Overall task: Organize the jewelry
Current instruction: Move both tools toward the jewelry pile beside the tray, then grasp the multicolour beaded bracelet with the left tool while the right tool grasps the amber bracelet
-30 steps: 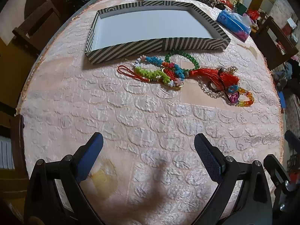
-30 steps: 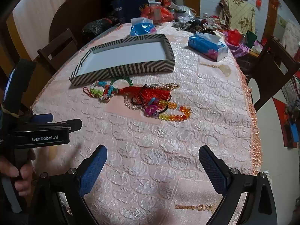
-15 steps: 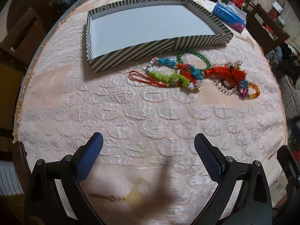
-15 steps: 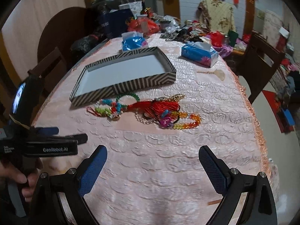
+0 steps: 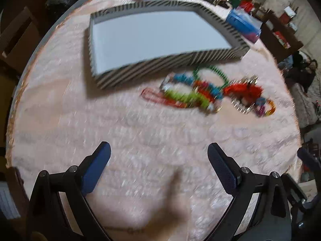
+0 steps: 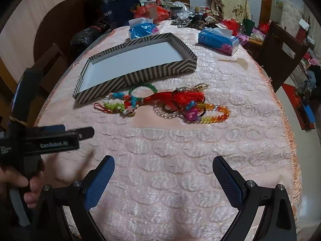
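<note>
Both the left gripper [image 5: 158, 160] and right gripper [image 6: 163, 172] are spread wide, holding nothing, above the near tablecloth [image 6: 180, 160]. Beyond them lies the jewelry [image 6: 162, 103] in a tangled heap, just near of the striped tray [image 6: 138, 76], whose white floor is bare. Tissue boxes [image 6: 217, 41] sit farther back.

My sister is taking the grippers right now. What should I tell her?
Left gripper: open, holding nothing, above the tablecloth.
Right gripper: open, holding nothing, also short of the jewelry.
Striped tray: nothing in it, at the far side of the table.
Jewelry: all in one tangled pile just in front of the tray: green bead bracelet, red tassel, rainbow bead bracelet.
Done: nothing moved yet.
Left: pick the pieces apart and lay them in the tray.
</note>
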Motion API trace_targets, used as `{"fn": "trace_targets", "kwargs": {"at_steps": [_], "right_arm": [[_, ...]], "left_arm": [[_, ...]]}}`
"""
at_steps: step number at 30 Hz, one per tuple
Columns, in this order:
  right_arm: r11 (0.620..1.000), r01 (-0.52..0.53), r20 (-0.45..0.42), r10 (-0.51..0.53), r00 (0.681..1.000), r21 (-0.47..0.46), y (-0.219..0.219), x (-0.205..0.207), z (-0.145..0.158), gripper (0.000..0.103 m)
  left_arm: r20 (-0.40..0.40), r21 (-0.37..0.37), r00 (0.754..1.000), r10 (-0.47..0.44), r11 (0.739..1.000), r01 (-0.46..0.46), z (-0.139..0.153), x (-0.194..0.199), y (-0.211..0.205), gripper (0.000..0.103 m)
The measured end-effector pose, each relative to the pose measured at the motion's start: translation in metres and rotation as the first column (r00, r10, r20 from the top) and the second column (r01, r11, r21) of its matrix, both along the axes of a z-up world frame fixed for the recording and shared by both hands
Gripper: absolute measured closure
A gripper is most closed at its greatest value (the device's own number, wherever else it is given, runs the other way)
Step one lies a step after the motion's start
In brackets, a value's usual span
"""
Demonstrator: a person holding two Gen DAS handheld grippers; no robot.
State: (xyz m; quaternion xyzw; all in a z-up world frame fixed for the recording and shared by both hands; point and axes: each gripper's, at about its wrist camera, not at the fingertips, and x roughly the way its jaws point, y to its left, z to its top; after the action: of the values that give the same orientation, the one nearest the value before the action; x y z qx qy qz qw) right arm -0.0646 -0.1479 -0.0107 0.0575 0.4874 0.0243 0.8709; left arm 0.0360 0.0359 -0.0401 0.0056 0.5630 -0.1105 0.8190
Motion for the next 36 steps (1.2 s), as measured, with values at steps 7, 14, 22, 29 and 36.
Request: {"fn": "trace_targets", "kwargs": {"at_steps": [7,14,22,29,36], "right_arm": [[1.000,-0.001,-0.002,0.001,1.000,0.001,-0.027,0.004,0.000,0.006],[1.000,-0.022,-0.004,0.022,1.000,0.014,-0.049,0.002,0.001,0.006],[0.999,-0.018,-0.012,0.018,1.000,0.028,-0.071,-0.001,-0.001,0.006],[0.999,0.002,-0.020,-0.001,1.000,0.039,-0.079,-0.005,-0.005,0.006],[0.999,-0.006,-0.012,0.007,1.000,0.054,-0.076,0.007,-0.010,0.006]], "left_arm": [[0.004,-0.035,1.000,0.001,0.999,-0.001,-0.003,0.032,-0.030,0.039],[0.013,-0.049,1.000,-0.022,0.999,0.023,-0.007,0.046,-0.063,0.039],[0.021,0.011,0.998,-0.059,0.998,0.059,-0.023,0.055,-0.086,0.080],[0.051,-0.082,0.997,-0.057,0.995,0.061,-0.005,0.043,-0.065,0.087],[0.088,-0.129,0.995,-0.045,0.990,0.056,0.014,0.022,-0.033,0.087]]}}
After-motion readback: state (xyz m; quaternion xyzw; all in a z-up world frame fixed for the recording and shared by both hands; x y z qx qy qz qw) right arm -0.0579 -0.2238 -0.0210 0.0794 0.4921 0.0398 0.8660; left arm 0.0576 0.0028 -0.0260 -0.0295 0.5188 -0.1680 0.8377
